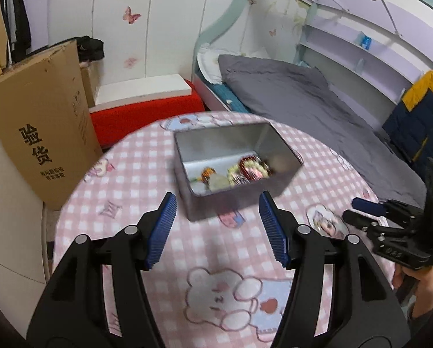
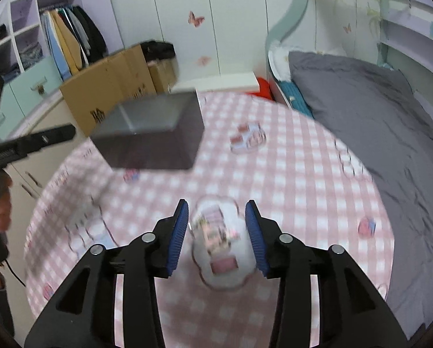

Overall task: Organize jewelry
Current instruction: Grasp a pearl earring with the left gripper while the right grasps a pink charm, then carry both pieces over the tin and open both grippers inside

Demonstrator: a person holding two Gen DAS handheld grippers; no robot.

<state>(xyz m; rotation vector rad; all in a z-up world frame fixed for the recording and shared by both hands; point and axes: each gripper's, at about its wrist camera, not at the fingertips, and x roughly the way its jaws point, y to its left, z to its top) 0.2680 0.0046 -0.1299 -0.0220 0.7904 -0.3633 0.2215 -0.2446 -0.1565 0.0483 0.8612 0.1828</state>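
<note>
Room: you are working in a bedroom; a bed (image 1: 303,98) with grey bedding runs off at two o'clock, pale wardrobe doors with butterfly stickers stand at twelve, and a tall cardboard box (image 1: 39,133) leans at nine o'clock.
Table: a round table (image 1: 222,249) under a soft pink checked cloth with cartoon prints; expect small pieces to snag or sink into the fabric rather than slide.
Metal tin: the open tin (image 1: 233,162) sits at twelve o'clock from your left tongs, well apart from the table edge; it looks stiff and light, likely to skate on the cloth if you nudge it, so take it by a long wall if you must move it.
Jewelry: a small heap of beaded pieces (image 1: 239,172) lies on the tin's floor toward its near right corner; judge them light, loose and slippery, best pinched by a bead cluster, not a strand.
Card: a pale scalloped piece with a printed figure (image 2: 220,240) lies between your right pads; it looks thin and flat, hard to lift, and blur hides whether it is only a cloth print.
Left tongs (image 1: 217,226): spread fairly wide, holding nothing, bare cloth between the pads.
Right tongs (image 2: 216,237): partly open, pads either side of the pale piece, not pressing it.
</note>
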